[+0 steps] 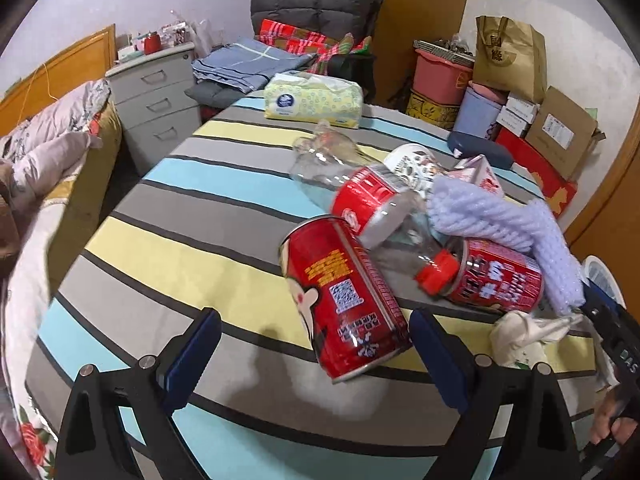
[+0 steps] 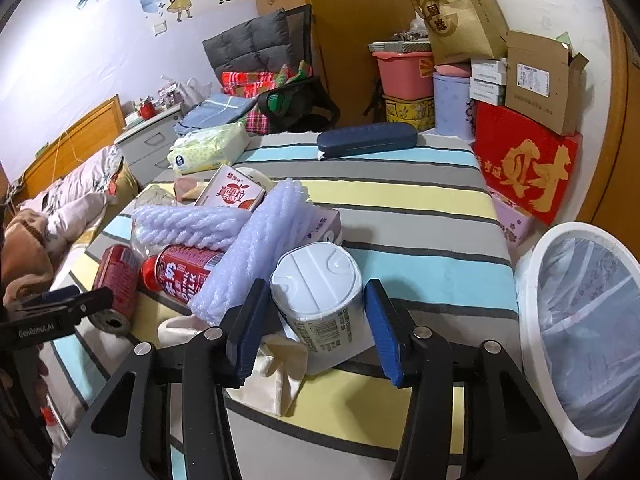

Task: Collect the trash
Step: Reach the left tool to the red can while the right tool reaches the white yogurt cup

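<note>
In my left wrist view the left tool [image 1: 316, 354] stands wide open low in the frame, its blue pads either side of the near end of a red drink can [image 1: 340, 296] lying on its side on the striped worktop [image 1: 180, 216]; the right pad is just beside the can's rim, but I cannot tell whether it touches. Behind the can, toward the centre right, lie a clear plastic bottle with a red label and red cap [image 1: 360, 200], a second red can [image 1: 496, 280] and a lilac foam wrap [image 1: 500, 220].

In my right wrist view the right tool [image 2: 316, 330] is open around a white cylindrical carton [image 2: 316, 292] lying with its flat end toward the camera (a gap shows at each pad). A crumpled cream tissue [image 2: 276, 376] sits just below it. The white bin with a clear liner [image 2: 576, 320] stands at the right edge, beside the worktop.
</note>
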Action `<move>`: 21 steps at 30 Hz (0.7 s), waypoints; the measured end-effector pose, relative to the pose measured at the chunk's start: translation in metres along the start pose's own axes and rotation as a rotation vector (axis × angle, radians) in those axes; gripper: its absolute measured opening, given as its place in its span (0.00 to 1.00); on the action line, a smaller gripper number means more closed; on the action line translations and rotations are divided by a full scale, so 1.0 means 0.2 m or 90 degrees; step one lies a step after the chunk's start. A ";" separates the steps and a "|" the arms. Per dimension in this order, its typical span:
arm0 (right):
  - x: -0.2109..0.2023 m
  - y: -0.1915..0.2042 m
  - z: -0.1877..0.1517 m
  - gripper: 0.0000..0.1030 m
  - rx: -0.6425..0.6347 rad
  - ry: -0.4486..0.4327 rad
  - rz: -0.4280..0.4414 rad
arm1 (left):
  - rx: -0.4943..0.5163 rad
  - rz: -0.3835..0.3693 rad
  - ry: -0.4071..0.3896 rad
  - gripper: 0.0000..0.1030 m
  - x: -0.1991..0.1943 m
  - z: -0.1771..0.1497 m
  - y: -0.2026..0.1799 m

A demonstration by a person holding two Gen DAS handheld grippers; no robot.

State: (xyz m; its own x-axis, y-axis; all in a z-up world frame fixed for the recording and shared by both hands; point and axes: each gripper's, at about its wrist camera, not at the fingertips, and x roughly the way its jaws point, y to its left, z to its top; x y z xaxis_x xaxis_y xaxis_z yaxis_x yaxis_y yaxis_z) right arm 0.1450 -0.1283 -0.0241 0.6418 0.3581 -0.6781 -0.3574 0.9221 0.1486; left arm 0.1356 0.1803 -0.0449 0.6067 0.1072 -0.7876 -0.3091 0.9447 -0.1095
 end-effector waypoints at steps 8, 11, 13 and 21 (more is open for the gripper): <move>0.01 0.00 0.01 0.49 0.000 0.008 -0.001 | -0.021 -0.014 -0.004 0.92 0.08 0.09 0.00; 0.02 0.00 0.02 0.49 0.000 0.008 -0.002 | -0.019 -0.015 0.014 0.80 0.13 0.11 -0.01; 0.02 0.00 0.02 0.49 -0.001 0.006 0.000 | -0.023 -0.031 0.019 0.75 0.14 0.11 -0.01; 0.04 0.01 0.02 0.49 -0.010 0.004 -0.011 | -0.028 -0.052 0.028 0.60 0.17 0.10 0.00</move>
State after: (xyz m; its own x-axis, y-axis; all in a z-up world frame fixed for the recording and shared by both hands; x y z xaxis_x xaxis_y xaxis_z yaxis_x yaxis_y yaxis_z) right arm 0.1531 -0.1235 -0.0269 0.6440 0.3416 -0.6846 -0.3572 0.9255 0.1258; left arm 0.1709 0.1897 -0.0586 0.5989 0.0160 -0.8007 -0.2923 0.9352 -0.1999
